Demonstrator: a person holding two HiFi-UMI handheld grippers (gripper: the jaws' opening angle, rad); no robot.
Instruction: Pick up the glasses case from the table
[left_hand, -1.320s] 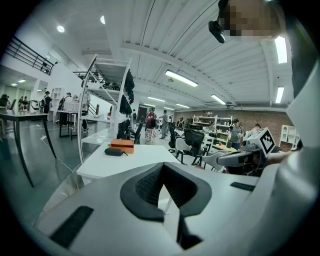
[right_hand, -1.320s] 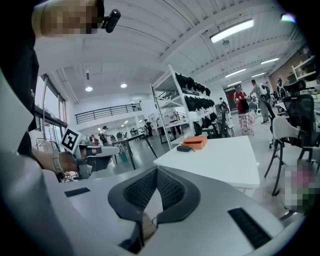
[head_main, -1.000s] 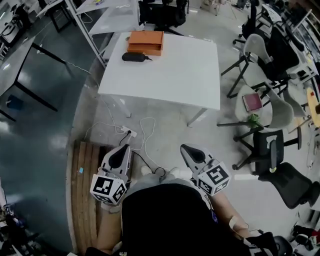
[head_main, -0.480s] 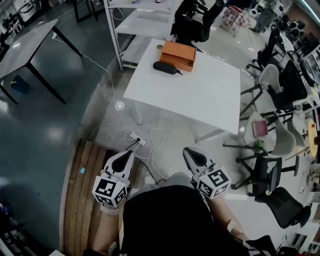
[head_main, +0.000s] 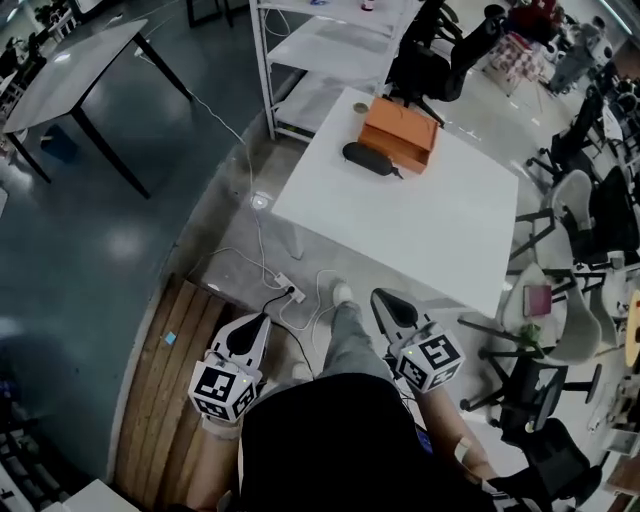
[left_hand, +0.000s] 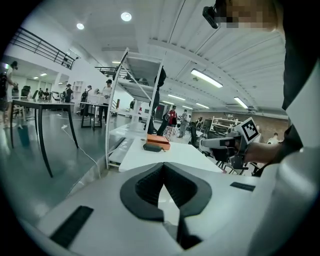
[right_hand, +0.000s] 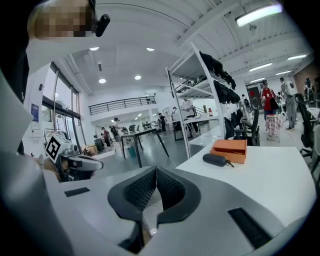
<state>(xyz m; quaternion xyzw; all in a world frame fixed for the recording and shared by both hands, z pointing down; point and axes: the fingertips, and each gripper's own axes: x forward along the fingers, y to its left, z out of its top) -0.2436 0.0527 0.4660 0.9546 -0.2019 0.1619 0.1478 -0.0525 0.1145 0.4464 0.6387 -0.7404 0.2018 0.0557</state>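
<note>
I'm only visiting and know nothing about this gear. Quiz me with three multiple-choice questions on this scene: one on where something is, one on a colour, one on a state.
1. Where does the glasses case lie?
A) on the floor
B) on the white table, beside the box
C) on a chair seat

2. What colour is that box?
A) orange
B) blue
C) green

3. How do the jaws of the right gripper stand?
A) wide apart
B) closed on the case
C) together, with nothing between them

Answers:
1 B: the head view shows the dark case on the tabletop next to the box.
2 A: it looks orange in all three views.
3 C: the right gripper view shows its pads meeting, with the case far off on the table.
</note>
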